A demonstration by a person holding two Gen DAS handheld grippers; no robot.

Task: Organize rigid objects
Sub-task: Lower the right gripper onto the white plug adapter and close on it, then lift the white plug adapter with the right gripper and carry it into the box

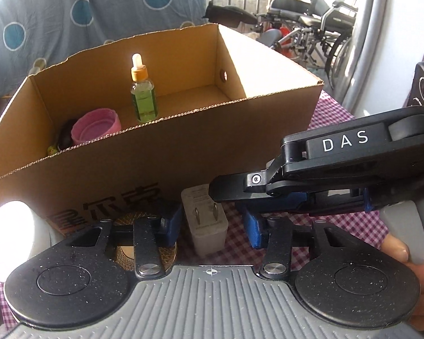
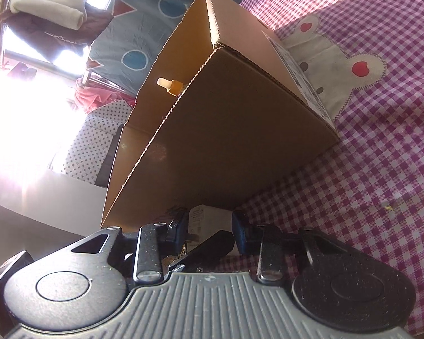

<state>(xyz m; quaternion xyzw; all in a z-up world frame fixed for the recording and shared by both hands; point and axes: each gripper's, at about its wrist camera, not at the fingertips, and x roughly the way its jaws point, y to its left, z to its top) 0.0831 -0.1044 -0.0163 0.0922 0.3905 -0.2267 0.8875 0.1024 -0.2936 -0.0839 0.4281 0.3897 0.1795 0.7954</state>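
Note:
A white plug adapter (image 1: 207, 226) stands on the checked tablecloth, right in front of an open cardboard box (image 1: 183, 152). My left gripper (image 1: 212, 228) is open around it, with a gap showing on the right side. Its left finger lies over a gold knurled disc (image 1: 145, 219). My right gripper (image 1: 226, 200) reaches in from the right. In the right wrist view its blue pads (image 2: 181, 228) sit flush on both sides of the adapter (image 2: 212, 217), so the right gripper (image 2: 210, 230) is shut on it. Inside the box stand a green dropper bottle (image 1: 143, 96) and a pink cap (image 1: 96, 125).
The box (image 2: 226, 127) takes up most of the table's middle, and a dark object lies in its left corner. A bright white round thing (image 1: 11, 234) sits at the near left. Purple checked tablecloth (image 2: 381, 169) with a rabbit patch (image 2: 333, 56) extends to the right. Wheelchairs (image 1: 311, 19) stand beyond the table.

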